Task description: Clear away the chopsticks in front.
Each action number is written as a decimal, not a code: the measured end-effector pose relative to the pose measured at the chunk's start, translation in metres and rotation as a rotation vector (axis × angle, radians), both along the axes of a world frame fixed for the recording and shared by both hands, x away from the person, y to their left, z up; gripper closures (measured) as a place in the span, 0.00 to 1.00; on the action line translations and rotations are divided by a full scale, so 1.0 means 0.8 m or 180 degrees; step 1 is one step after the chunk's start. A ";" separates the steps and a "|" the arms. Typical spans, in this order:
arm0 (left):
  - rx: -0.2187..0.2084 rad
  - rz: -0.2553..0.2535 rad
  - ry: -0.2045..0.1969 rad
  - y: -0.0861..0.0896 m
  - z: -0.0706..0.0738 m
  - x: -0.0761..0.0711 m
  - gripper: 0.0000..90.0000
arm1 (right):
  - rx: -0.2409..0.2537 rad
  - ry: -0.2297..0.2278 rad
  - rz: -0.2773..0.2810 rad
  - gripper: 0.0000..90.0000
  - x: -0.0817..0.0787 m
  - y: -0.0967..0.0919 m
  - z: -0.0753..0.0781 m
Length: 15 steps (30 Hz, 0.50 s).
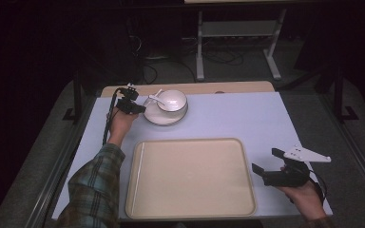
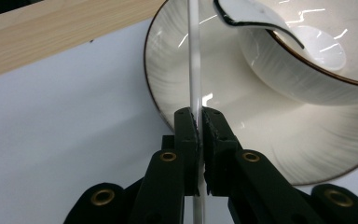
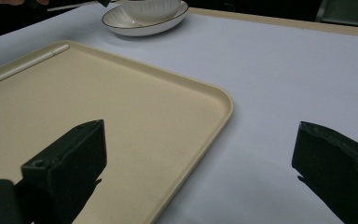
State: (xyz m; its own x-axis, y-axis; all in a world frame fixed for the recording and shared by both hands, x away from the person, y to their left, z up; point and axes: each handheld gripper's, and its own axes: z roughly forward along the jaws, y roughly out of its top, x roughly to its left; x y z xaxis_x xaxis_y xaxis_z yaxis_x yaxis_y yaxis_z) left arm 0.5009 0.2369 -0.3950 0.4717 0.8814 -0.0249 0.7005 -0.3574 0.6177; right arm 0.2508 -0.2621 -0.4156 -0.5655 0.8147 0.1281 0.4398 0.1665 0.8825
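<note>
**Left gripper clamped on plate rim, right one idle**

Left to right. Left gripper [image 1: 140,108] sits at the far left of the table [image 1: 247,118], jaws closed on the near-left rim of the plate [image 2: 191,93]. In the left gripper view the thin white edge runs straight up between the two pads, so the plate looks tipped up on that side, though how far I can't tell. Bowl [image 1: 172,100] sits on the plate, just right of the gripper, with a spoon [image 1: 156,97] in it, handle pointing left toward the gripper. Spoon handle hangs over the bowl rim in the left gripper view.

Tray [image 1: 190,176] lies near-centre, well apart from the plate, towards the person. It is bare apart from a pale stick [image 3: 23,65] along its left edge.

Right gripper [image 1: 264,164] rests at the tray's right edge, jaws wide apart, nothing between them.

Key relation: plate stack is far-left, tray lies nearer the person and right of it. Left hand is the one on it; right is well apart. Likely next move is dragging or lifting the plate back toward the tray; the bowl and spoon could slide if the tilt grows.
</note>
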 end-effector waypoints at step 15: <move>-0.0089 -0.0013 0.0138 0.029 0.005 -0.048 0.95 | -0.0010 -0.0010 0.0023 0.03 0.001 0.003 0.001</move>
